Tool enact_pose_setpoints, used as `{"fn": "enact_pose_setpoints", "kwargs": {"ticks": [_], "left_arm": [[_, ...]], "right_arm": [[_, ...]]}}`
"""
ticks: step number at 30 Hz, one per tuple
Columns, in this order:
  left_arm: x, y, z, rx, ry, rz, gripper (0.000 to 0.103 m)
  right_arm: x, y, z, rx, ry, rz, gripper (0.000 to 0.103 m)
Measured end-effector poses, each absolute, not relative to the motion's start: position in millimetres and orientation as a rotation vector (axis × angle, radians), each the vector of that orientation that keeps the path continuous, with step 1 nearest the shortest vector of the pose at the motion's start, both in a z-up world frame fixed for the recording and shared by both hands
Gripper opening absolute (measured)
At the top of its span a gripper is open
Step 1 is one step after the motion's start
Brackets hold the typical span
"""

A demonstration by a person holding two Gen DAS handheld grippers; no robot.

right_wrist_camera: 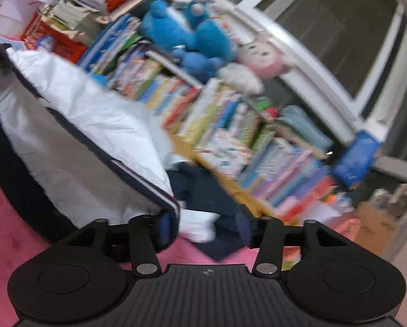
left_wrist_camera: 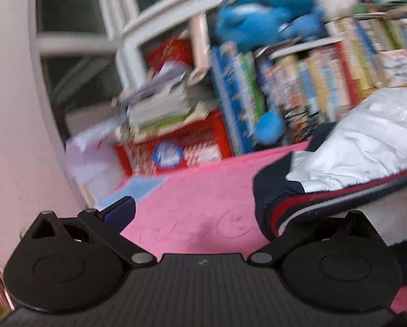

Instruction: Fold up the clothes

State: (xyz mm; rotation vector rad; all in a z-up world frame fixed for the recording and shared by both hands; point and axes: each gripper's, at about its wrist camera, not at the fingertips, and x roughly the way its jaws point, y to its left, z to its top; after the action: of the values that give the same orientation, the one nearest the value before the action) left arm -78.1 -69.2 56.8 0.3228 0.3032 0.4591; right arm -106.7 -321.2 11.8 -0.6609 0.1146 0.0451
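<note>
while the white puffer jacket with its navy, red and white striped trim lies bunched on the pink surface, its hem corner sits between the fingers of the right gripper, at the left finger; the fingers stand at a middling gap, and blur keeps me from telling whether the pads press the cloth. navy fabric spreads just beyond the jacket's hem, reaching the right finger. in the left wrist view the jacket rises to the right of the left gripper, its striped cuff edge near the right-hand linkage; the left gripper's fingers spread wide, one blue-tipped finger showing over the pink surface, the other hidden by the jacket, nothing visibly between them. behind the jacket a bookshelf packed with colourful books runs along the window. above the jacket, on top of the books, sit blue plush toys and a pink plush toy. left of the jacket's far edge stand a red crate and a stack of papers.
</note>
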Motion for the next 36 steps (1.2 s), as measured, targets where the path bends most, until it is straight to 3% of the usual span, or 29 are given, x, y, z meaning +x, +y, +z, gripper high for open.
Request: {"fn": "enact_pose_setpoints", "kwargs": {"ticks": [5, 12, 17, 23, 25, 32, 36], "left_arm": [[-71.8, -90.0, 53.4, 0.379, 0.323, 0.465, 0.103], [-65.8, -47.2, 49.4, 0.278, 0.412, 0.489, 0.103], [-75.7, -24.5, 56.4, 0.088, 0.479, 0.353, 0.103], [-131.1, -54.0, 92.6, 0.216, 0.314, 0.331, 0.103], [-152.7, -59.2, 95.2, 0.232, 0.302, 0.297, 0.103], [-235.5, -89.5, 54.6, 0.337, 0.329, 0.259, 0.103], [-286.5, -82.0, 49.8, 0.326, 0.344, 0.264, 0.103]], "right_arm": [[-118.6, -322.3, -0.8, -0.520, 0.255, 0.188, 0.055], [-92.0, -287.0, -27.4, -0.675, 0.300, 0.076, 0.057], [-93.1, -342.3, 3.7, -0.596, 0.285, 0.022, 0.074], [-145.7, -369.4, 41.0, -0.719, 0.123, -0.040, 0.080], [-161.4, -379.6, 49.4, -0.724, 0.127, -0.033, 0.086], [-228.9, -408.9, 37.3, -0.657, 0.239, 0.012, 0.091], [-275.8, -418.0, 41.6, -0.639, 0.258, 0.017, 0.100]]}}
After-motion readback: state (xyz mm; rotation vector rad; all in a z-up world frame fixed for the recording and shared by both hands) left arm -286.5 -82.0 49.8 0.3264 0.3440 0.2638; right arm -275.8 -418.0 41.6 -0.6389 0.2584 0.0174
